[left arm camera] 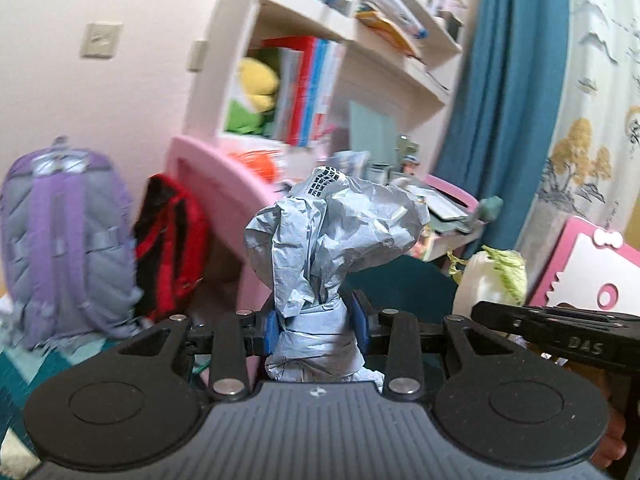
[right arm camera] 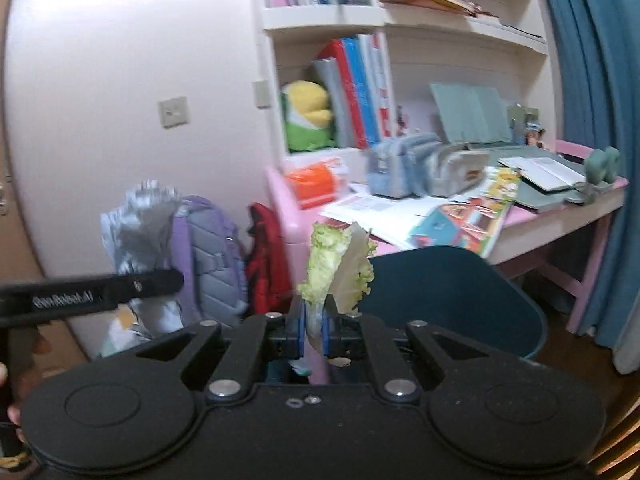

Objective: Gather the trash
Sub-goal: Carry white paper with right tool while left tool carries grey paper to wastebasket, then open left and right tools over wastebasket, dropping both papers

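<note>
My left gripper (left arm camera: 316, 326) is shut on a crumpled grey-blue plastic bag (left arm camera: 332, 224), which bulges up above the blue pads. In the right wrist view the same bag (right arm camera: 136, 224) shows at the left, above the left gripper's black finger. My right gripper (right arm camera: 314, 326) is shut on a cabbage leaf (right arm camera: 340, 264), pale green and white, standing upright between the pads. The leaf (left arm camera: 496, 276) also shows at the right of the left wrist view, beyond the right gripper's black body. A dark teal bin (right arm camera: 452, 300) stands just ahead of and below both grippers.
A pink desk (right arm camera: 560, 220) carries papers, books and pencil cases. White shelves (right arm camera: 324, 16) above hold books and a plush toy. A purple backpack (left arm camera: 64, 240) and a red bag (left arm camera: 172, 244) lean at the wall. Blue curtain (right arm camera: 600, 120) hangs at the right.
</note>
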Action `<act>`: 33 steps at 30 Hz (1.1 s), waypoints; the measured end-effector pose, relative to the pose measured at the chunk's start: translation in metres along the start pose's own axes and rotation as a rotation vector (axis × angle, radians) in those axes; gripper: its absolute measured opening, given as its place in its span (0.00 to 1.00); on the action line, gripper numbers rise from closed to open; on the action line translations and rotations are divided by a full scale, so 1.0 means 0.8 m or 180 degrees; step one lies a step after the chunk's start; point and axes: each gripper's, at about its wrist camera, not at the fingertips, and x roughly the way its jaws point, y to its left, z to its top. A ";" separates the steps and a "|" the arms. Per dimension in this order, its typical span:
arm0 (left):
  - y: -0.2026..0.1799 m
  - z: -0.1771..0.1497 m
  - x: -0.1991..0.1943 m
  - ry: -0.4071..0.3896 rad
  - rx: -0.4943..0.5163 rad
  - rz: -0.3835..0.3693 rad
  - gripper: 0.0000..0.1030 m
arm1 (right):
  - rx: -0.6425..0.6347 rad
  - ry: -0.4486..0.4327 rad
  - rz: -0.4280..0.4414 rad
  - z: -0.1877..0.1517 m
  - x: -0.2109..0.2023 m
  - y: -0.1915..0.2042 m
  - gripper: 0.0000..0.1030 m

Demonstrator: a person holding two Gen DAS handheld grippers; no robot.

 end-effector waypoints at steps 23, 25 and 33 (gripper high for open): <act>-0.140 -0.012 0.236 0.0886 0.0504 -0.0041 0.34 | 0.0032 0.1130 -0.0473 -0.017 0.101 -0.096 0.08; -0.143 -0.018 0.245 0.0962 0.0536 -0.0042 0.34 | 0.0069 0.1188 -0.0480 -0.018 0.105 -0.100 0.09; -0.148 -0.029 0.268 0.1178 0.0560 -0.0044 0.36 | 0.0023 0.1285 -0.0609 -0.021 0.109 -0.102 0.23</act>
